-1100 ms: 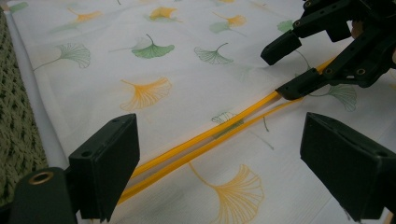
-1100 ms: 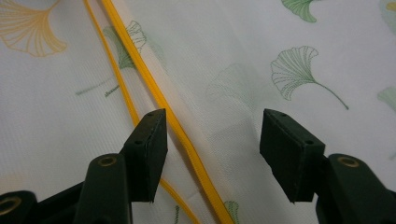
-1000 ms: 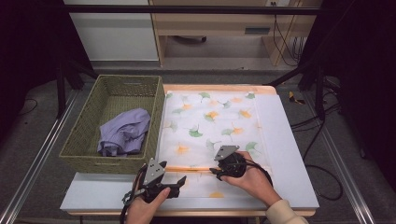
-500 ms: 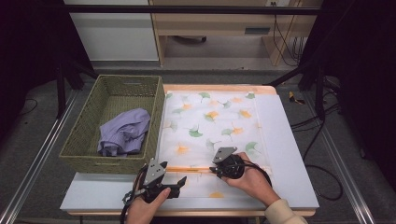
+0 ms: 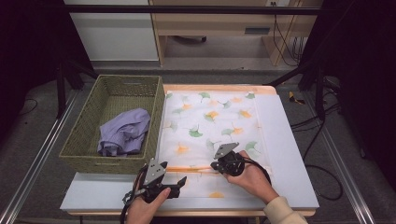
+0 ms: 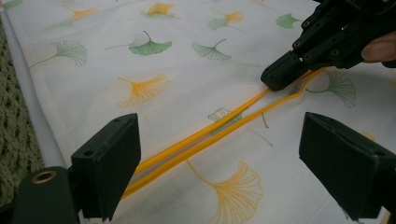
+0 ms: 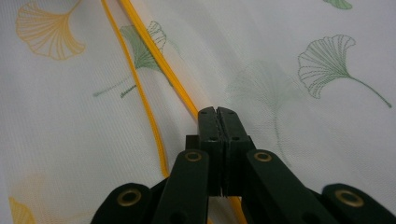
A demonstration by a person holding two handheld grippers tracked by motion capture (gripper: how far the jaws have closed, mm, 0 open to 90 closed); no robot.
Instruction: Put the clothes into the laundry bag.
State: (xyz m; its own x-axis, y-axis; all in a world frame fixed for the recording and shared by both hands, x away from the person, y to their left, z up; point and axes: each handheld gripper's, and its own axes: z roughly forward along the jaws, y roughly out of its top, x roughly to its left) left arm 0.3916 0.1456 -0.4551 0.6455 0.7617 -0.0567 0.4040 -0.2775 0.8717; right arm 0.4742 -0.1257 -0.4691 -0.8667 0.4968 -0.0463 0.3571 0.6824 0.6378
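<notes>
Pinching the orange hem [image 7: 187, 100], my right gripper [image 7: 218, 112] has just been closing and its jaws now meet on that edge of the leaf-print cloth [image 5: 210, 126], spread flat mid-table. My left gripper [image 6: 219, 158] stands wide open, nothing held, with the hem running between its jaws toward two o'clock. I'd close the left low on the hem before lifting, both hands together. The basket [image 5: 88, 126] sits at nine o'clock.

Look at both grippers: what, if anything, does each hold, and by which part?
The right gripper is shut on the ginkgo-print cloth, pinching its orange-trimmed edge. The left gripper stands open, holding nothing.
</notes>
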